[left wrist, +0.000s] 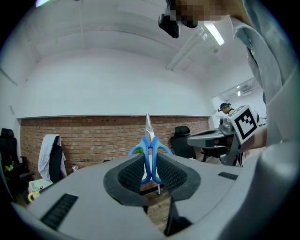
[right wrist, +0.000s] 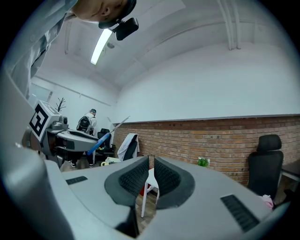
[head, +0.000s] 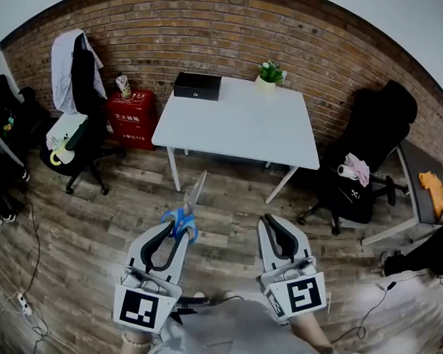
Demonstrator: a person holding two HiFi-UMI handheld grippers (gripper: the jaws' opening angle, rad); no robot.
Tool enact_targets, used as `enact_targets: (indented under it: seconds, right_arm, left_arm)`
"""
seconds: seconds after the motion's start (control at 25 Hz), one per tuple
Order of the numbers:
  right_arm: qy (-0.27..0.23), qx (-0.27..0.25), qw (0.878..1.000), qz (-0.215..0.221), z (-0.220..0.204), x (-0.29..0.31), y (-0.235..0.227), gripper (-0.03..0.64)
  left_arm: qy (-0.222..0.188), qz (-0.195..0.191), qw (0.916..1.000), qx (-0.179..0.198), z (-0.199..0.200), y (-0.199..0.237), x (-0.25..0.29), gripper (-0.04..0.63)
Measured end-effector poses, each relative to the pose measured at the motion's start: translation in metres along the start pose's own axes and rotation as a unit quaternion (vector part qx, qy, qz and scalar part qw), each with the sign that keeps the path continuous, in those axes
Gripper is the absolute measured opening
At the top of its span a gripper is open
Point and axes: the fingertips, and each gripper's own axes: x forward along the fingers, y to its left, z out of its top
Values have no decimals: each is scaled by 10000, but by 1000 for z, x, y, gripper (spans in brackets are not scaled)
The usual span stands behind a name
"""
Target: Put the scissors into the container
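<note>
Head view has the blue-handled steel scissors [head: 188, 211] up in the left gripper [head: 178, 227], well apart from the white counter [head: 241, 128] ahead. Their long axis runs forward out of the grip, with the blades pointing toward the counter and slightly right. A black rectangular box [head: 198, 85] sits at the counter's far left edge, and I take it to be the container. It lies straight on from the blade tips, so the left side is both the loaded one and the nearer one.

In the left gripper view, the fingers [left wrist: 131, 173] are clenched on the blue handle loops of the scissors [left wrist: 150, 154], with the blades standing up beyond them. The right gripper [right wrist: 151, 173] has its fingers drawn almost together, with only a slit between them, and grips nothing. It hangs level with the left over the wooden floor.
</note>
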Motion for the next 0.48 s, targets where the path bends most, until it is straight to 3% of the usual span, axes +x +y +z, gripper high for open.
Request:
enact_targets:
  seconds: [0.48]
  right_arm:
    - [-21, 18, 9999, -105, 2, 6, 38, 61]
  left_arm:
    - [-85, -20, 10000, 21, 0, 29, -29, 95]
